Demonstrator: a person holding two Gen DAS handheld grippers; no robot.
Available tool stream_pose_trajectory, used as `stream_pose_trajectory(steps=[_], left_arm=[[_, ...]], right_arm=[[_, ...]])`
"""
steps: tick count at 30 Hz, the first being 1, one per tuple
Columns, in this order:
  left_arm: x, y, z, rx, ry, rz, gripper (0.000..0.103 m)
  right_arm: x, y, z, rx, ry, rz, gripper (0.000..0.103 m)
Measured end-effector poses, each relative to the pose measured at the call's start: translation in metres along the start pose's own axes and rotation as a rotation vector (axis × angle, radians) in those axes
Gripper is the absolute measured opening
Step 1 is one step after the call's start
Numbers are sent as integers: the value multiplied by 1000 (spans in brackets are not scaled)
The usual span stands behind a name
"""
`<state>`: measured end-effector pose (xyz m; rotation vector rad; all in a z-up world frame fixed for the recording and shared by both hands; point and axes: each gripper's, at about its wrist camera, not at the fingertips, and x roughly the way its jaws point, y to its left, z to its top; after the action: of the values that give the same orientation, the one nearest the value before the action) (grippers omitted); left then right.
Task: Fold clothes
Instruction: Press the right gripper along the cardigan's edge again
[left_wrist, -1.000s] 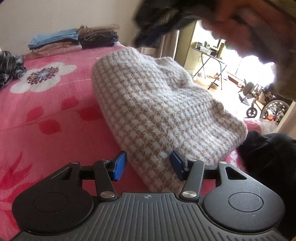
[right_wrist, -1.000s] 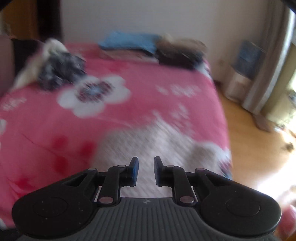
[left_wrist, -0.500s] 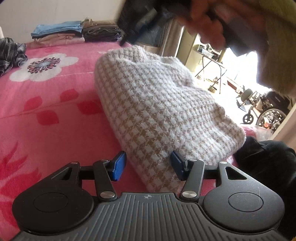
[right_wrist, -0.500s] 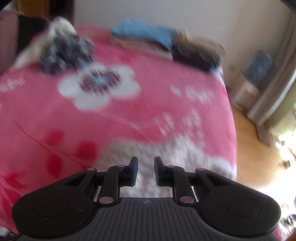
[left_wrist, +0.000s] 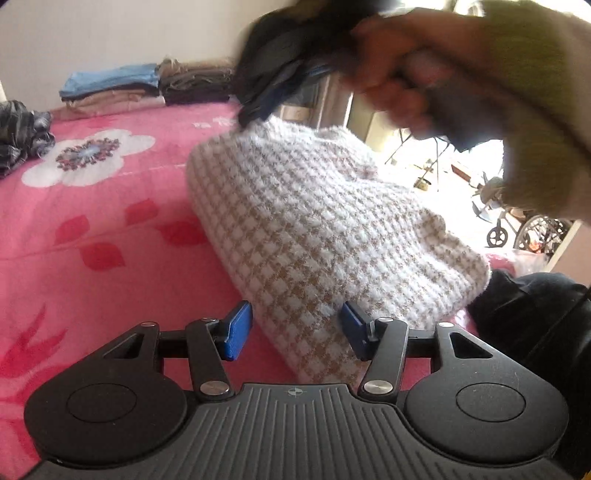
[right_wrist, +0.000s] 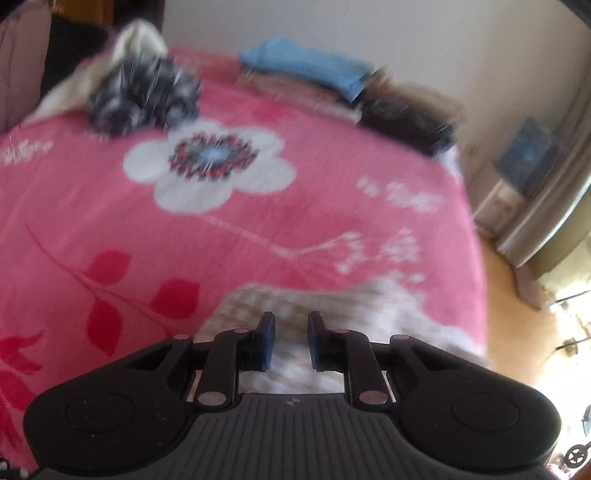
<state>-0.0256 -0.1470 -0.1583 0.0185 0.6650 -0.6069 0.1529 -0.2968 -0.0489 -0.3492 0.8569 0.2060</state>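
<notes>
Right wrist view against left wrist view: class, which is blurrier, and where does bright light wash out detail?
Right wrist view: motion-smeared bedspread and folded clothes, glare at the lower right. Left wrist view: sharp checked sweater, but blurred hand up top, and overexposed doorway on the right.

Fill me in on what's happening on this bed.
A person is folding clothes with a gripper in each hand. The sweater lies folded on the pink bedspread. The left gripper sits open at its near edge, gripping nothing. The right gripper hovers above the sweater, open and empty; that view is blurred. Folded stacks sit at the far end, with a crumpled dark garment left unfolded.
</notes>
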Motion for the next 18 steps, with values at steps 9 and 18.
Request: stream_pose_trajectory(steps=[9,18], left_arm=[[-12,-20,24,116,-105,17,49],[25,-52,12,300,66,97,48]], right_arm=[[-71,-52,-72,101,33,19,19],[-17,-44,-127,148,90,5,21]])
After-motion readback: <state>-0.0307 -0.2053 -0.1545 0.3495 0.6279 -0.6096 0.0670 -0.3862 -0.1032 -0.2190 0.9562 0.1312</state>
